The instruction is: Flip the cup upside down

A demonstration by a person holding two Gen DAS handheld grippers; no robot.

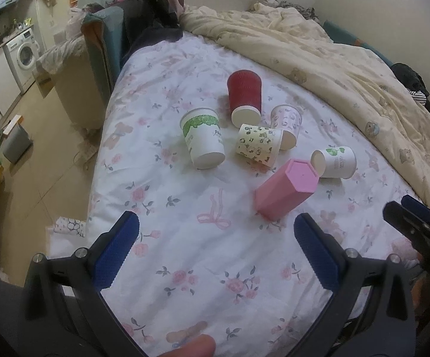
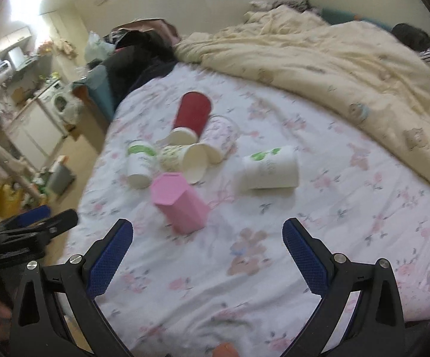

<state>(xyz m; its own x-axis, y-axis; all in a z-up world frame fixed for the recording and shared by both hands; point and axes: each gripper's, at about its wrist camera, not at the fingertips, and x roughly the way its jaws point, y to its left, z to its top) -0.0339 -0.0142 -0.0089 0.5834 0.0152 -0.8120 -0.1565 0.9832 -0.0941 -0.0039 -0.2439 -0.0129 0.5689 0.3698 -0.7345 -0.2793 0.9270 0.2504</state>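
Several cups lie on their sides on a floral bed sheet (image 1: 203, 255). A pink hexagonal cup (image 1: 284, 193) lies nearest, closed base up toward the camera; it also shows in the right wrist view (image 2: 179, 205). Behind it lie a white cup with a green leaf (image 1: 335, 160) (image 2: 269, 168), a patterned cream cup (image 1: 258, 144), a white cup with a green band (image 1: 204, 138), a red ribbed cup (image 1: 244, 95) (image 2: 191, 116) and a small pink-print cup (image 1: 286, 125). My left gripper (image 1: 216, 232) is open and empty, short of the pink cup. My right gripper (image 2: 207, 235) is open and empty, just before it.
A crumpled cream duvet (image 1: 348, 59) covers the far and right part of the bed. Dark clothes (image 1: 152, 9) pile at the far left corner. The bed's left edge drops to the floor, with a grey bin (image 1: 15, 142) and a washing machine (image 1: 24, 50).
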